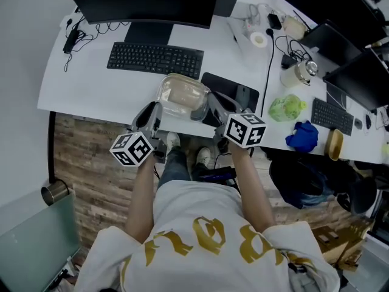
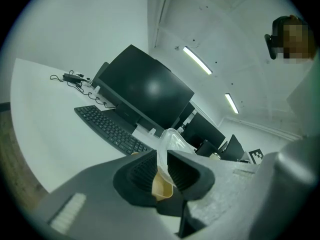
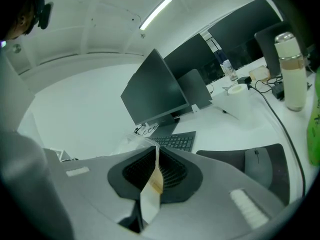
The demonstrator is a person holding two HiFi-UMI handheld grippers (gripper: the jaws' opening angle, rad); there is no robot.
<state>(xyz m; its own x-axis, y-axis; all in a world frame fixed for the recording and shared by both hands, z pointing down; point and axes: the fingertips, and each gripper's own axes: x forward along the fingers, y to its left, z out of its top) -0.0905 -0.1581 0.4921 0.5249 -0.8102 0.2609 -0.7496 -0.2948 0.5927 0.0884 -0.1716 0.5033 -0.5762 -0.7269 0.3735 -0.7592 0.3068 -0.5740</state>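
A clear plastic bag [image 1: 179, 95] hangs stretched between my two grippers above the front edge of the white desk [image 1: 91, 84]. My left gripper [image 1: 154, 112] is shut on the bag's left edge [image 2: 165, 156], the film pinched between its ribbed pads [image 2: 142, 170]. At the bag's right side my right gripper [image 1: 208, 105] is shut on the other edge [image 3: 152, 181], and a strip of film hangs down from its pads [image 3: 172, 174]. Both marker cubes [image 1: 132, 148] point back at the person.
Behind the bag lie a black keyboard [image 1: 155, 59] and a monitor [image 1: 143, 2]. A mouse on a dark pad [image 1: 234, 93] is right of the bag. Further right: a green bundle [image 1: 285, 107], blue cloth [image 1: 302, 135], a flask [image 3: 290, 69], cables, more keyboards.
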